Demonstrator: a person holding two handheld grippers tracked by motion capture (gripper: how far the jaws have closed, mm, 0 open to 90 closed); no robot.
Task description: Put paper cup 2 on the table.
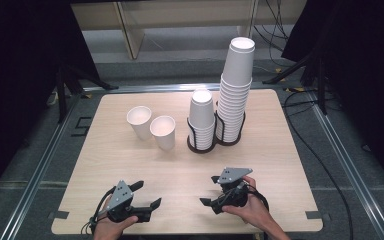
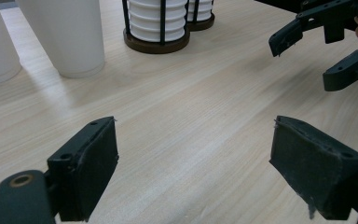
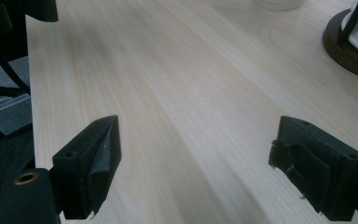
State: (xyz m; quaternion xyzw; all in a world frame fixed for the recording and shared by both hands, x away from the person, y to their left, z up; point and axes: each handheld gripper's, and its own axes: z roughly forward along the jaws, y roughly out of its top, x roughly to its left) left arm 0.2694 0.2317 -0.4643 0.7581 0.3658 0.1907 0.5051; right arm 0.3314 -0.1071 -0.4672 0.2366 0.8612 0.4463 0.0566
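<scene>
- Both grippers low over the near edge of the table (image 1: 275,200), both empty, nothing between the jaws.
- Left gripper (image 1: 149,194): jaws spread wide, bare wood in the gap in the left gripper view (image 2: 193,163).
- Right gripper (image 1: 209,190): jaws also wide apart, bare tabletop between them in the right gripper view (image 3: 196,163).
- 2 loose cups stand upright, mouths up, touching each other left of centre: far cup (image 1: 139,121), near cup (image 1: 163,132).
- Just right of them, 2 stacks in black wire holders: short stack (image 1: 201,119), tall stack (image 1: 236,90).
- Likely step: reach for a loose cup, probably the near cup with the left gripper.
- To do it well: come in level, keep jaws wide until the wall is between the pads, grip mid-height, squeeze lightly since paper crushes.
- Mind the far cup beside it; approach from the near side to avoid knocking it.
</scene>
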